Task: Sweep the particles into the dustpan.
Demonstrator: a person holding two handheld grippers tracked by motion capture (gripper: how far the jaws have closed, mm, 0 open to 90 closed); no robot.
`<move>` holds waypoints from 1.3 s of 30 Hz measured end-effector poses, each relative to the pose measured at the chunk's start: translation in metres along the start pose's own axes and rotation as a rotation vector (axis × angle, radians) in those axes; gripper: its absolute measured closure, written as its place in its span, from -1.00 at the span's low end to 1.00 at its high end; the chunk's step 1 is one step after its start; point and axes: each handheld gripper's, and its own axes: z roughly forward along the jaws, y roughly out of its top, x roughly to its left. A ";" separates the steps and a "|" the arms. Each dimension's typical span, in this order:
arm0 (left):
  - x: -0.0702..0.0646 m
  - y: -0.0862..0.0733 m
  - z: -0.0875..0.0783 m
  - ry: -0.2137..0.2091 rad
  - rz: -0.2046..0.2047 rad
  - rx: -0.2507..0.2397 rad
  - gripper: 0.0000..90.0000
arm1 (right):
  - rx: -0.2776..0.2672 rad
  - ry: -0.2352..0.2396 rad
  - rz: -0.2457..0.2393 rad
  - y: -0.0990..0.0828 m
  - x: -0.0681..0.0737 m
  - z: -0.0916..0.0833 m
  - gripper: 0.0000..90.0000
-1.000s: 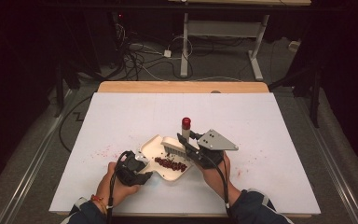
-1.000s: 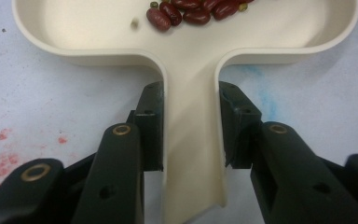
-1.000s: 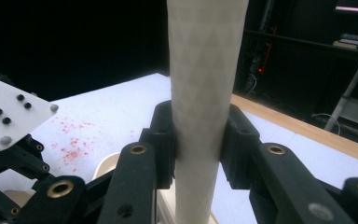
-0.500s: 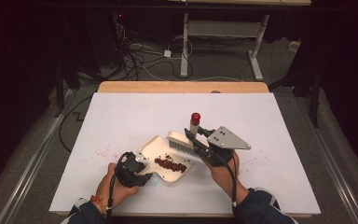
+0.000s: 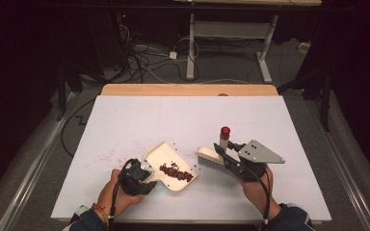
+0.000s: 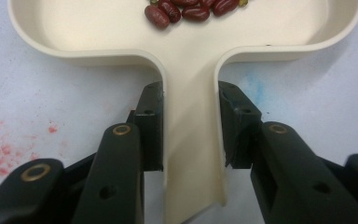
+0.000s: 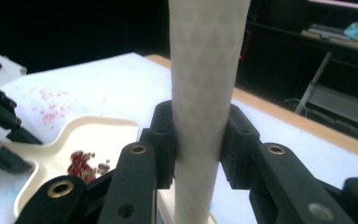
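In the high view the right gripper (image 5: 224,155), clamped on the brush (image 5: 211,157) handle, holds its bristles just right of the dustpan (image 5: 160,155) mouth at lower centre, while the left gripper (image 5: 143,172) pinches the pan's handle, beans (image 5: 176,171) lying inside.

The cream dustpan (image 5: 171,166) lay flat on the white table, its narrow handle (image 6: 192,154) pointing toward the person and clamped from both sides. A small heap of dark red beans (image 5: 176,172) sat inside it near the open lip. Just to its right, clear of the pan, the brush (image 5: 211,157) was held with its pale bristles down at the tabletop and its whitish handle (image 7: 205,93), tipped with a red cap (image 5: 225,132), standing upright
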 end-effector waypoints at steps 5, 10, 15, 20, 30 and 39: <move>-0.001 0.002 0.002 0.000 0.001 0.000 0.42 | -0.001 0.026 0.010 -0.002 0.012 0.001 0.56; -0.001 0.003 0.003 -0.005 -0.001 -0.002 0.42 | 0.001 0.068 -0.011 0.001 0.026 0.004 0.56; 0.000 0.002 0.002 -0.007 0.000 -0.002 0.42 | -0.018 0.089 0.007 0.004 0.027 0.003 0.56; 0.000 0.002 0.002 -0.009 0.003 0.001 0.42 | -0.049 0.077 0.020 0.008 0.020 -0.003 0.56; -0.001 0.002 0.002 -0.004 0.002 0.004 0.42 | -0.015 0.078 -0.019 0.004 0.023 0.003 0.56; -0.001 0.001 0.002 -0.005 -0.004 0.000 0.42 | -0.019 0.146 -0.050 0.009 0.049 0.007 0.56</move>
